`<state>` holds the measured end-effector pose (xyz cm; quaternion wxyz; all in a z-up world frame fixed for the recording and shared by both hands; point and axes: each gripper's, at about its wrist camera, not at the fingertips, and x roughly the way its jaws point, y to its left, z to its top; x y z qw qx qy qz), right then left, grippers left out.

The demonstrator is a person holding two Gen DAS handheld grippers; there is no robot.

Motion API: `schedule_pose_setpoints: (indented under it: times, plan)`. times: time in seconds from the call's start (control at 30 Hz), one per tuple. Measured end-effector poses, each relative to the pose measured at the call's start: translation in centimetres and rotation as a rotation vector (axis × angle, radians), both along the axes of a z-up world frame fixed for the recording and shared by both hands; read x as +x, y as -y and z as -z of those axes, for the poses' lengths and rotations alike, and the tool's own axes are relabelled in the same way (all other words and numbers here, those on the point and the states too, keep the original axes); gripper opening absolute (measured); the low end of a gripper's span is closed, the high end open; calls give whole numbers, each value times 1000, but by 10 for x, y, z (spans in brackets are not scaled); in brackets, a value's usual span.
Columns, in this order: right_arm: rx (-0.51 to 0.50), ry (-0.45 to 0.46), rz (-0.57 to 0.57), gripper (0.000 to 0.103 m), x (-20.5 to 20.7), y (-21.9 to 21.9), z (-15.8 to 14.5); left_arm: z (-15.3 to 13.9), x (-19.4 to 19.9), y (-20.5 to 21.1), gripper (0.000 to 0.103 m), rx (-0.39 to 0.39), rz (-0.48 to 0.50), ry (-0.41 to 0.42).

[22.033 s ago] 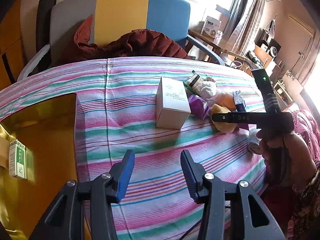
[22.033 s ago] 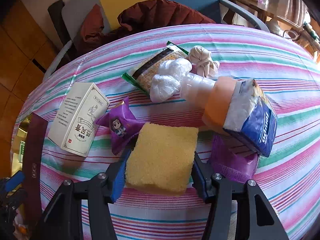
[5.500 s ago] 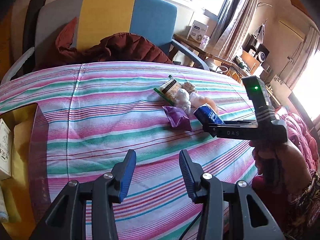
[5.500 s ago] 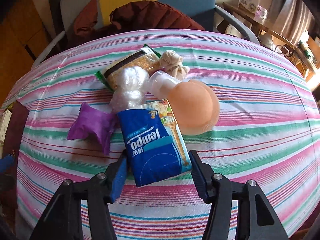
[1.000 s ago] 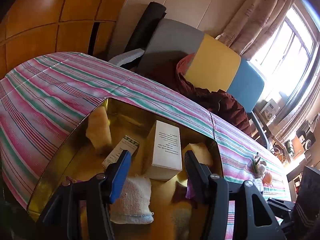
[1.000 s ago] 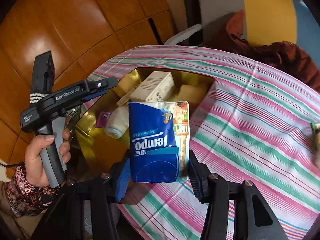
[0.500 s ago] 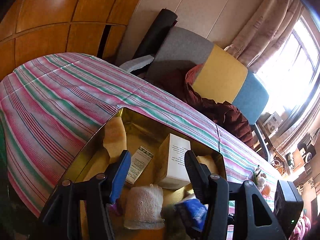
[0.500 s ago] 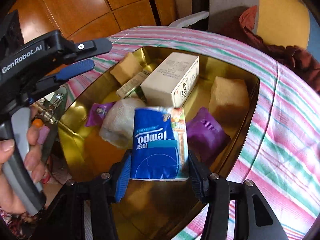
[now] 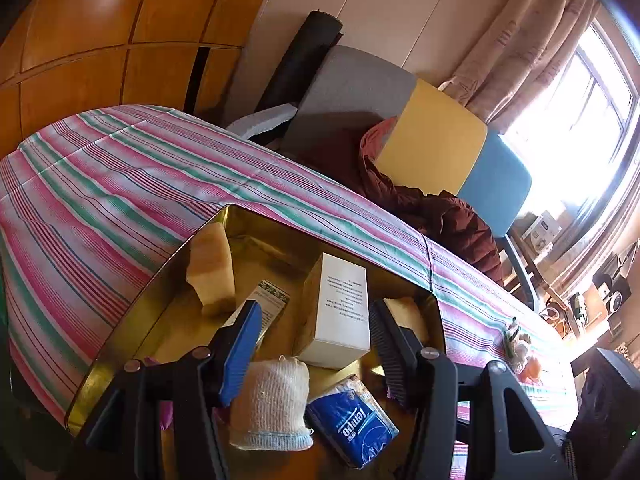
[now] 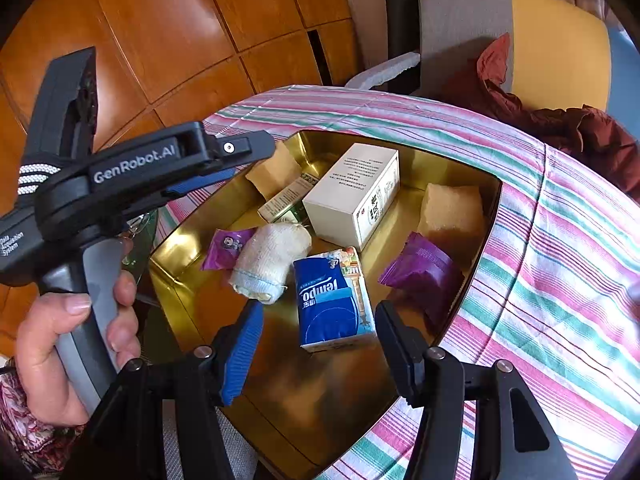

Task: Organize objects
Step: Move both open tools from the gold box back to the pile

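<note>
A blue Tempo tissue pack (image 10: 332, 300) lies on the floor of the gold tray (image 10: 304, 408), beside a rolled white cloth (image 10: 272, 260). My right gripper (image 10: 316, 320) hovers just over the pack. Its jaws are opening, the pack sits between them, and the pads do not press on it. The tray also holds a white box (image 10: 356, 196), two yellow sponges (image 10: 452, 208), two purple packets (image 10: 424, 276) and a small green-white box (image 10: 286, 198). My left gripper (image 9: 314, 312) hangs open and empty over the tray's near side, above the tissue pack (image 9: 352, 424) and the cloth (image 9: 272, 404).
The tray (image 9: 132, 332) sits at the edge of a striped tablecloth (image 9: 120, 184). A grey, yellow and blue chair (image 9: 432, 148) with a dark red jacket (image 9: 440, 212) stands behind the table. A few small items (image 9: 520, 348) lie far right. A hand (image 10: 60, 340) holds the left gripper (image 10: 248, 160).
The right gripper has moved in over the tray and let go of the tissue pack, which now lies on the tray floor. Its jaws have widened. The left gripper has stayed put.
</note>
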<state>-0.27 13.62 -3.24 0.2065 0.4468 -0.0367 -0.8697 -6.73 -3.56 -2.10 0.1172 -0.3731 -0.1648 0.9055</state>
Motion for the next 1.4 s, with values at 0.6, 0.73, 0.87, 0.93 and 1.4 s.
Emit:
schedule_pose_setpoints:
  times: [0.6, 0.73, 0.87, 0.93, 1.4]
  plan:
    - [55, 38, 196, 60, 15, -75, 6, 2, 20, -54, 56, -6, 193, 3]
    - [78, 84, 249, 60, 18, -104, 17, 2, 28, -75, 56, -27, 266, 5]
    - [96, 123, 308, 61, 26, -140, 29, 3, 40, -101, 56, -54, 360, 10]
    - [111, 142, 328, 61, 30, -160, 34, 4, 47, -115, 56, -71, 402, 9]
    - [274, 148, 613, 83, 33, -339, 25, 13, 82, -189, 56, -110, 606, 45]
